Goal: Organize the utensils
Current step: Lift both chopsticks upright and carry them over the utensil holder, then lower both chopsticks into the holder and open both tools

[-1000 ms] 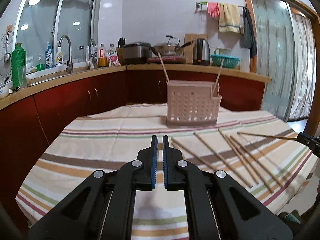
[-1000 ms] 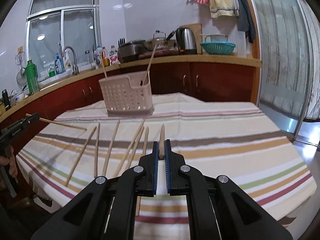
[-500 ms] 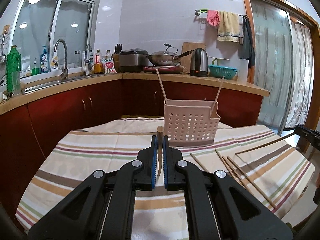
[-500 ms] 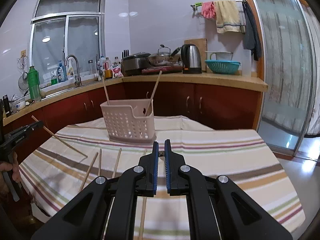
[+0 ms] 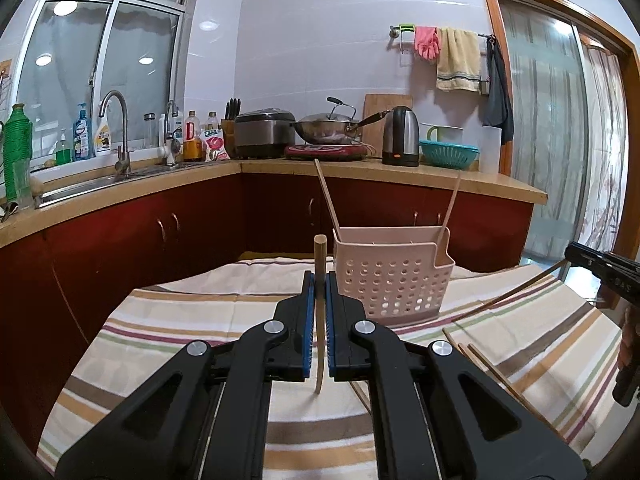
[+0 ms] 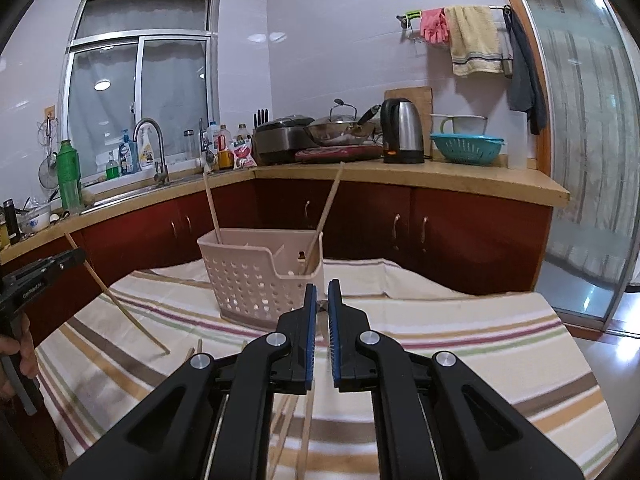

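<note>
My left gripper [image 5: 319,280] is shut on a wooden chopstick [image 5: 319,258] and holds it upright above the striped cloth, just left of the pink perforated basket [image 5: 394,278]. The basket holds two chopsticks. My right gripper [image 6: 322,294] is shut on another chopstick [image 6: 309,432]; its long end hangs down below the jaws, just in front of the basket [image 6: 260,278]. The left gripper with its chopstick [image 6: 116,298] shows at the left of the right wrist view. Several chopsticks [image 5: 504,378] lie on the cloth.
The table carries a striped cloth [image 6: 460,340]. Behind it runs an L-shaped counter with red cabinets [image 5: 200,224], a sink, a rice cooker, a wok and a kettle [image 5: 400,142]. A glass door [image 6: 592,160] stands at the right.
Both grippers have risen from the cloth, each with a chopstick lifted off it, and have moved closer to the basket. The held chopsticks now stand steeper.
</note>
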`<state>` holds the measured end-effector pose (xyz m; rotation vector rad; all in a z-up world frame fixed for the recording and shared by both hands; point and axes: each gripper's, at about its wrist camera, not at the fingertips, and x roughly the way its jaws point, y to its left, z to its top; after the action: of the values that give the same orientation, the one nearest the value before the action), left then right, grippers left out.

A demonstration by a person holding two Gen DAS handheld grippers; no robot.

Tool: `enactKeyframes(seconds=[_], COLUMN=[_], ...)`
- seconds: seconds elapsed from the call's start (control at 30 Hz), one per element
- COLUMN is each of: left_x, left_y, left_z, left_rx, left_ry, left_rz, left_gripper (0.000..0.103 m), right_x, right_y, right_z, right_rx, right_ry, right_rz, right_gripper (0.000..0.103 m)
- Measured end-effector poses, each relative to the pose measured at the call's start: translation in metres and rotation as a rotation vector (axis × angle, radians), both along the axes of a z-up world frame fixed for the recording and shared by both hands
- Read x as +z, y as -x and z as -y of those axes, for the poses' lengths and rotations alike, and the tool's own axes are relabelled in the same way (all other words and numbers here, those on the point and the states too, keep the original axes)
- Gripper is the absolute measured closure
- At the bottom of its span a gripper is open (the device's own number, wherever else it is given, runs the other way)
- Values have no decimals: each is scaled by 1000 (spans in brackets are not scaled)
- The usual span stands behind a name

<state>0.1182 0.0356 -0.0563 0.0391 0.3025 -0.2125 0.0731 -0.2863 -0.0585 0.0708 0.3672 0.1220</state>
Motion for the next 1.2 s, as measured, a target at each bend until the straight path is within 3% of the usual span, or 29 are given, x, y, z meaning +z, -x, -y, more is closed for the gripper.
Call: enactKeyframes(seconds=[0.27, 0.6, 0.8, 1.2], left_x=[4, 20, 55, 143], left_y=[-19, -50, -65, -78], left_z=[0, 7, 14, 41], left_rx=[-1, -28, -69, -136], left_ry=[9, 18, 50, 58], left_rz=[11, 33, 72, 266], left_gripper=[97, 97, 97, 97], right_x=[17, 16, 51, 118], right_y=[-36, -77, -78, -86], right_z=[-5, -1, 3, 12], right_rx=[14, -6, 8, 81], right_ry=[16, -3, -21, -129], right_rz=[53, 53, 101, 248], right_gripper=[96, 96, 96, 96])
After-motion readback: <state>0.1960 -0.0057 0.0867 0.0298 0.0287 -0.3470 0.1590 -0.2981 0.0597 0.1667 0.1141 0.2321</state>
